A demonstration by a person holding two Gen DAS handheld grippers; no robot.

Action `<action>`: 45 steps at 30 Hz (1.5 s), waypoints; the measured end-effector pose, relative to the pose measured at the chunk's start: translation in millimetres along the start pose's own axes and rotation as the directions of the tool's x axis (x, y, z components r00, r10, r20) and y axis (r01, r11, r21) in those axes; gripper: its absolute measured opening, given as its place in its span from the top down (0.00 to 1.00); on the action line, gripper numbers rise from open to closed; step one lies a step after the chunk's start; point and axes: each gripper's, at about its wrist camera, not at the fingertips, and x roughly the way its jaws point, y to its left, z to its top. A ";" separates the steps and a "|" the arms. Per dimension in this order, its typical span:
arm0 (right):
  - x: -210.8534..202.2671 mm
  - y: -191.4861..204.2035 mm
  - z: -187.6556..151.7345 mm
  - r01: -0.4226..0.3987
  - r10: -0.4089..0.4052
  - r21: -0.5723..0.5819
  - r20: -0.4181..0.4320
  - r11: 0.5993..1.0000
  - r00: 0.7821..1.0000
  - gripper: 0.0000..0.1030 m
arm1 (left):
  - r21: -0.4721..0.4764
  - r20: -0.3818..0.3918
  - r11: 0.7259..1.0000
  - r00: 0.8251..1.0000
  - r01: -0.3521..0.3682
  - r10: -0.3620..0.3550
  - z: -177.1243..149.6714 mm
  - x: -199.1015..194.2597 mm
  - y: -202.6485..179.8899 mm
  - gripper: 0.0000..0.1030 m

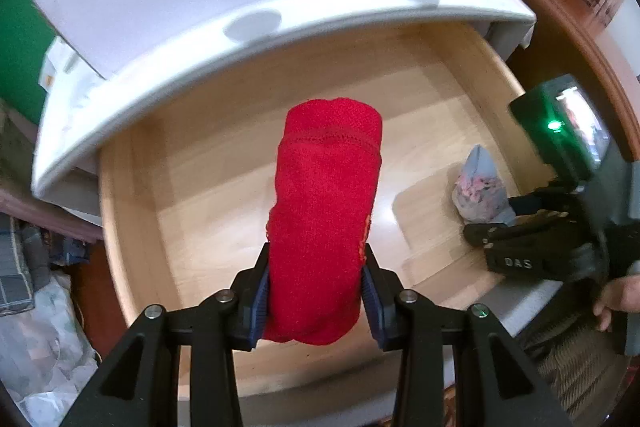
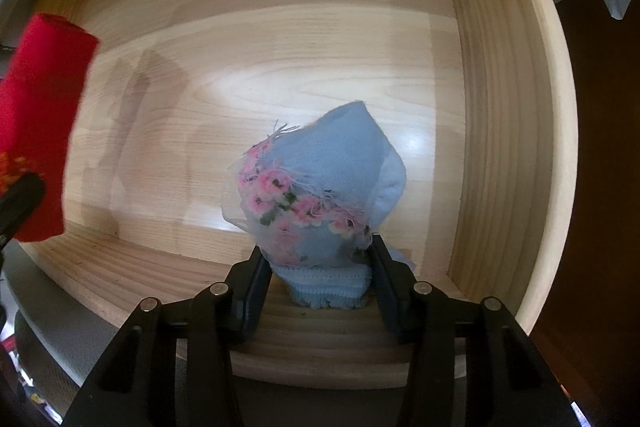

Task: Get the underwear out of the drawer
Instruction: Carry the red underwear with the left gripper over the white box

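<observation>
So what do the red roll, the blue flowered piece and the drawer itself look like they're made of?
The rolled red underwear looks like a matte knit fabric, with a ribbed texture and a stitched seam. The folded light-blue underwear looks like soft knit cloth with a sheer pink floral lace overlay and loose frayed threads. The pale wooden drawer shows clear grain and a slight sheen, so it may be lacquered wood or a veneer.

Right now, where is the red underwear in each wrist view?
Left wrist: red underwear at centre, clamped in the left gripper, above the drawer floor.
Right wrist: far left edge, lifted over the drawer.
Shared landmark: the blue floral underwear in the wooden drawer, between the right gripper's fingers.
</observation>
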 end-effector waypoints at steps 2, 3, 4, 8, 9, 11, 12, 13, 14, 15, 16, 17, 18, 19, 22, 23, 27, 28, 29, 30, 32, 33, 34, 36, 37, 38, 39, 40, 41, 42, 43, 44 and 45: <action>0.0 1.1 -0.3 0.000 0.000 -0.001 0.001 1.000 1.000 0.57 | -0.015 0.036 1.000 0.999 0.002 -0.001 -4.5 -17.2 3.3 0.61; -0.1 2.0 -0.6 -0.001 0.001 -0.001 0.001 1.000 1.000 0.57 | -0.025 0.045 1.000 0.999 0.008 -0.006 -4.9 -21.5 5.8 0.61; -0.2 3.2 -1.4 -0.002 0.002 -0.002 0.002 1.000 1.000 0.57 | -0.045 0.062 0.999 0.998 0.014 -0.012 -6.9 -30.8 8.9 0.61; -2.0 0.5 -4.3 -0.005 0.005 -0.006 0.004 1.000 1.000 0.58 | -0.094 0.119 0.996 0.993 -0.005 0.017 -4.0 -47.6 6.9 0.61; -2.1 0.8 -4.9 -0.006 0.006 -0.007 0.004 1.000 1.000 0.58 | -0.111 0.137 0.994 0.990 -0.003 0.019 -4.2 -56.6 10.1 0.61; -1.8 -4.9 -2.9 -0.007 0.007 -0.009 0.005 1.000 1.000 0.58 | -0.135 0.164 0.991 0.986 0.009 0.013 -2.6 -70.7 15.6 0.61; -2.3 -7.7 -2.4 -0.008 0.008 -0.009 0.005 1.000 1.000 0.58 | -0.150 0.185 0.989 0.983 0.013 0.015 -1.2 -81.1 20.0 0.61; -2.9 -9.0 -2.4 -0.008 0.008 -0.010 0.006 1.000 1.000 0.58 | -0.161 0.205 0.987 0.978 0.011 0.023 0.7 -90.2 23.1 0.61; -2.8 -9.0 -2.1 -0.007 0.007 -0.009 0.006 1.000 1.000 0.58 | -0.167 0.219 0.986 0.975 0.006 0.031 3.7 -98.6 26.0 0.61; -3.0 -9.2 -2.0 -0.008 0.008 -0.010 0.006 1.000 1.000 0.58 | -0.173 0.236 0.985 0.971 0.003 0.038 7.3 -107.1 29.1 0.61; 0.3 -12.1 -1.0 -0.008 0.008 -0.009 0.007 1.000 1.000 0.58 | -0.188 0.263 0.982 0.964 0.002 0.049 11.8 -120.0 34.4 0.61; 0.9 -12.1 -1.6 -0.008 0.008 -0.010 0.008 1.000 1.000 0.58 | -0.199 0.281 0.980 0.958 0.001 0.056 15.1 -127.8 38.5 0.61; 1.2 -12.0 -2.1 -0.007 0.007 -0.010 0.009 1.000 1.000 0.58 | -0.206 0.295 0.978 0.954 0.002 0.060 20.1 -135.8 42.1 0.61; -0.1 -10.7 -2.7 -0.007 0.007 -0.010 0.009 1.000 1.000 0.58 | -0.216 0.312 0.976 0.948 0.003 0.066 26.0 -145.2 46.5 0.61; -0.6 -8.3 -1.9 -0.006 0.006 -0.011 0.012 1.000 1.000 0.58 | -0.236 0.362 0.972 0.927 -0.013 0.100 49.7 -172.7 57.9 0.61; -0.6 -8.2 -2.1 -0.006 0.006 -0.011 0.013 1.000 1.000 0.58 | -0.243 0.373 0.970 0.921 -0.017 0.110 56.5 -178.5 59.4 0.61; -0.5 -8.0 -3.0 -0.006 0.006 -0.010 0.013 1.000 1.000 0.58 | -0.256 0.402 0.965 0.901 -0.059 0.162 91.6 -196.0 67.8 0.61; -0.5 -8.2 -2.8 -0.006 0.006 -0.011 0.013 1.000 1.000 0.58 | -0.262 0.404 0.963 0.899 -0.066 0.172 100.7 -197.1 69.8 0.61; -0.5 -8.0 -2.9 -0.006 0.006 -0.011 0.013 1.000 1.000 0.58 | -0.260 0.400 0.963 0.900 -0.069 0.172 110.7 -195.1 72.3 0.61; -0.5 -7.9 -3.1 -0.006 0.006 -0.011 0.013 1.000 1.000 0.58 | -0.269 0.395 0.961 0.902 -0.067 0.174 118.8 -193.6 74.8 0.61; -0.5 -8.2 -3.0 -0.006 0.007 -0.010 0.012 1.000 1.000 0.58 | -0.278 0.372 0.959 0.915 -0.052 0.158 137.6 -183.9 79.9 0.61; -0.5 -8.3 -4.0 -0.007 0.007 -0.010 0.013 1.000 1.000 0.58 | -0.280 0.364 0.958 0.917 -0.056 0.160 143.7 -179.4 80.6 0.61; -0.5 -8.3 -4.0 -0.006 0.006 -0.011 0.013 1.000 1.000 0.58 | -0.287 0.351 0.955 0.921 -0.069 0.172 152.7 -171.5 82.7 0.61; -0.5 -8.3 -4.2 -0.006 0.007 -0.011 0.013 1.000 1.000 0.58 | -0.278 0.331 0.956 0.926 -0.089 0.182 163.2 -159.2 82.7 0.61; -0.4 -8.5 -4.2 -0.007 0.007 -0.011 0.013 1.000 1.000 0.58 | -0.283 0.318 0.954 0.930 -0.094 0.186 168.6 -151.4 84.4 0.61; -0.5 -8.5 -4.6 -0.007 0.007 -0.011 0.014 1.000 1.000 0.58 | -0.287 0.301 0.954 0.936 -0.091 0.180 173.8 -142.6 86.3 0.61; -0.4 -8.5 -4.7 -0.007 0.007 -0.010 0.013 1.000 1.000 0.58 | -0.291 0.286 0.953 0.943 -0.084 0.170 177.4 -135.2 87.9 0.61; -0.4 -8.5 -5.2 -0.007 0.008 -0.009 0.013 1.000 1.000 0.58 | -0.297 0.271 0.952 0.950 -0.073 0.157 181.0 -127.3 89.7 0.61; -0.2 -8.3 -5.9 -0.008 0.008 -0.009 0.013 1.000 1.000 0.58 | -0.298 0.260 0.952 0.954 -0.068 0.149 184.1 -119.7 90.3 0.61; -0.3 -8.4 -6.0 -0.008 0.008 -0.009 0.013 1.000 1.000 0.58 | -0.301 0.252 0.951 0.955 -0.076 0.156 185.9 -113.6 90.1 0.61; -0.3 -8.8 -5.9 -0.008 0.009 -0.009 0.013 1.000 1.000 0.58 | -0.297 0.247 0.951 0.955 -0.087 0.164 187.4 -108.0 88.8 0.61; -0.4 -9.1 -5.9 -0.009 0.009 -0.010 0.013 1.000 1.000 0.58 | -0.289 0.244 0.952 0.954 -0.098 0.172 188.6 -103.1 88.6 0.61; -0.5 -9.5 -5.8 -0.010 0.010 -0.011 0.013 1.000 1.000 0.58 | -0.283 0.239 0.953 0.954 -0.112 0.183 189.6 -98.1 87.2 0.61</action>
